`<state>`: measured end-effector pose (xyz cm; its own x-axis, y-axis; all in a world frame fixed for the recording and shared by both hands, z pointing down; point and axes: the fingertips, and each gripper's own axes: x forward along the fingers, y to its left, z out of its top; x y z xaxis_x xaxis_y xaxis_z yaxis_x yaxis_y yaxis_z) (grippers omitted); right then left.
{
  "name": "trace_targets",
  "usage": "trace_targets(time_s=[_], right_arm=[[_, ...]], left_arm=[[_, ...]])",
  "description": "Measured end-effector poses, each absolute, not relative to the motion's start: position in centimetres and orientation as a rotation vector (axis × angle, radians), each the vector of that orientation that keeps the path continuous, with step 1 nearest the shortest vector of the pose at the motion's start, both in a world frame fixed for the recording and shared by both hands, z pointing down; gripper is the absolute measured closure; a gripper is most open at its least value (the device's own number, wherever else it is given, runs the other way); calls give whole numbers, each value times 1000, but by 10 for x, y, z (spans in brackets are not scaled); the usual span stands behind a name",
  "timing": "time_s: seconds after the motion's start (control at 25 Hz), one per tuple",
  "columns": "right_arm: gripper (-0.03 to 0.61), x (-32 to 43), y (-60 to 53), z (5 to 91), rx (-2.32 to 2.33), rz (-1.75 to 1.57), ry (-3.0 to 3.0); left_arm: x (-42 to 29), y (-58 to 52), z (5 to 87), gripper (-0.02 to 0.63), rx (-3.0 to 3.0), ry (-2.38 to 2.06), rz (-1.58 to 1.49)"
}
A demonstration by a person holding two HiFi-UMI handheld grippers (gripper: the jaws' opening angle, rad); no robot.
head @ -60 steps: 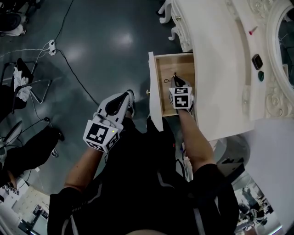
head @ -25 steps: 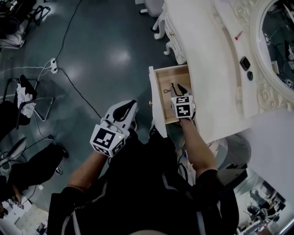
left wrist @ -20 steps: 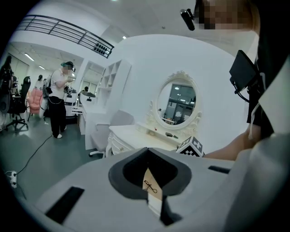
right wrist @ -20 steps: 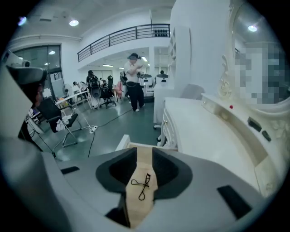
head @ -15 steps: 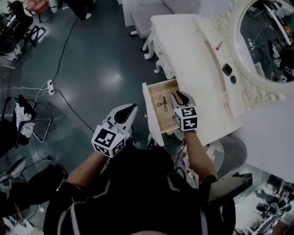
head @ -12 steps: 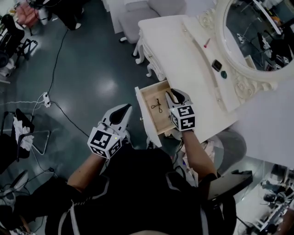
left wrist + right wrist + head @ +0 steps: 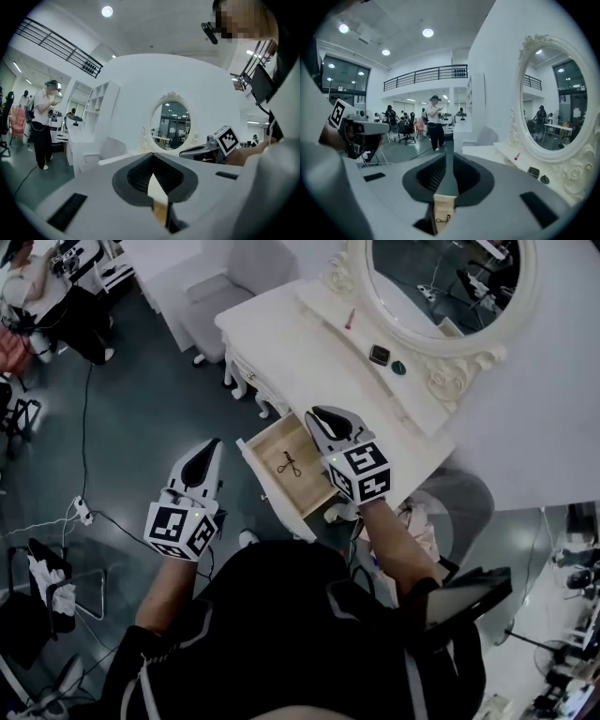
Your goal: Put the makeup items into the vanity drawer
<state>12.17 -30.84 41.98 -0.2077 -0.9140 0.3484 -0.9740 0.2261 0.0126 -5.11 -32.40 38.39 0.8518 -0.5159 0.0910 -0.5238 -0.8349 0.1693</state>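
Observation:
The white vanity has its wooden drawer pulled open, and a black eyelash curler lies inside. On the top near the mirror are a red stick, a black compact and a green item. My right gripper hovers over the drawer's right edge with its jaws closing to a narrow gap and nothing between them. The right gripper view shows that gap, the red stick and the compact. My left gripper is over the floor left of the drawer, shut and empty.
A grey upholstered chair stands beside the vanity's far end. A cable and power strip lie on the dark floor at left. People stand in the background. A round grey stool sits at right.
My right gripper has lifted out of the drawer and its jaws have narrowed; the curler stays inside. The left gripper shifted left. The head view swung up onto the mirror.

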Motion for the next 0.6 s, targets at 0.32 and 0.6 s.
trace_targets(time_s=[0.32,0.6], right_arm=[[572,122,-284,366,1778,259,-2320],[574,135,-267,339,1869,184,-2304]], left_arm=[[-45,-333,346,611,2864,-802,-6],[-38,-328,329,611,2880,-793,-18]])
